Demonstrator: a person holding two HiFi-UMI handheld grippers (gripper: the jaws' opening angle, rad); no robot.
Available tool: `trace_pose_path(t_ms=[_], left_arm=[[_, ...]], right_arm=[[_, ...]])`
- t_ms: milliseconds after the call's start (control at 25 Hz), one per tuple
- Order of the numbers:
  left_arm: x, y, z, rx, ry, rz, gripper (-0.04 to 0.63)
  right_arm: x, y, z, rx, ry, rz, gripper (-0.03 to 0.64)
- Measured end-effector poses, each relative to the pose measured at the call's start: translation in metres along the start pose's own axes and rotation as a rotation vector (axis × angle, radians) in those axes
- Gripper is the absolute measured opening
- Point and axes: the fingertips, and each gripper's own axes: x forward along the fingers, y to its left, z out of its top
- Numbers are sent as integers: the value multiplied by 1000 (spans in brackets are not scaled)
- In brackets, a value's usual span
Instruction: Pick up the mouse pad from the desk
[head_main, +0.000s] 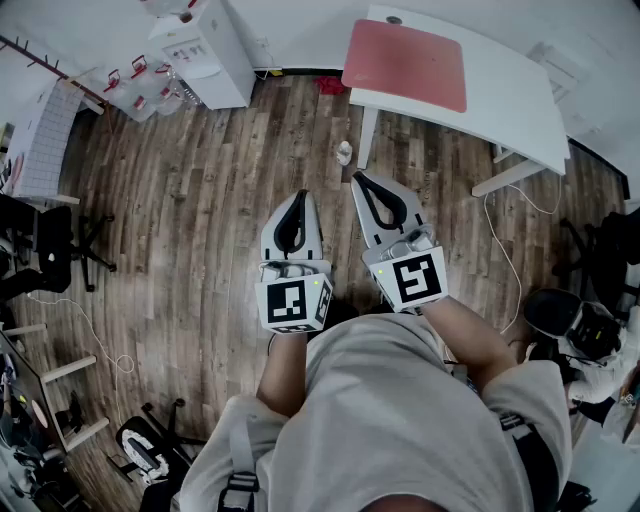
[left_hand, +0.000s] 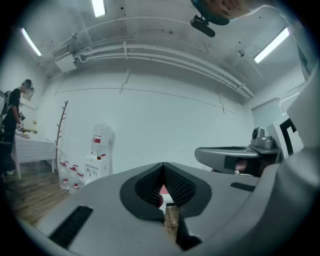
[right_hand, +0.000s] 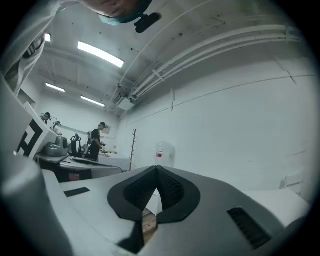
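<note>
Head view puts us standing on the wooden floor (head_main: 200, 200), well apart from the white worktop (head_main: 510, 95), which sits at about one o'clock from our hands. The mouse pad (head_main: 405, 65), a red rectangle, lies flat on the worktop's near-left part, with nothing resting on it that we can see.

We hold both tools level in front of the body, side by side. The left gripper (head_main: 300, 196) has its jaws clenched tip to tip with nothing between them. Its own view shows the ribbed pads meeting at twelve o'clock, and only a sliver of red and floor shows through the gap below. The right gripper (head_main: 358, 178) is clenched and empty in the same way, its pads closed on air in its own view. It points slightly toward one o'clock.

We judge that the task has not really begun and that this is the approach step, before any reach. The next move calls for us to step toward the worktop and release the jaws of one gripper. The right one is nearer the pad. We would then bring it down low at the pad's near edge. The pad is thin and lies flat, so we expect to need a jaw slipped under an edge or corner before clenching and lifting.
</note>
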Motion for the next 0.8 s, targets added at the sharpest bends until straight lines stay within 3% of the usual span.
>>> trace_pose_path(t_ms=[360,520,800], left_arm=[[0,64,-18,2,51,-77,11],[-5,95,-34,-35,94,-88,12],[26,126,-62,-62,153,-104,11]], right_arm=[[50,39,-18,-27,36,-45,40],[65,57,-34,-46,87,-51,40],[103,39,-67,-27,149,-76,40]])
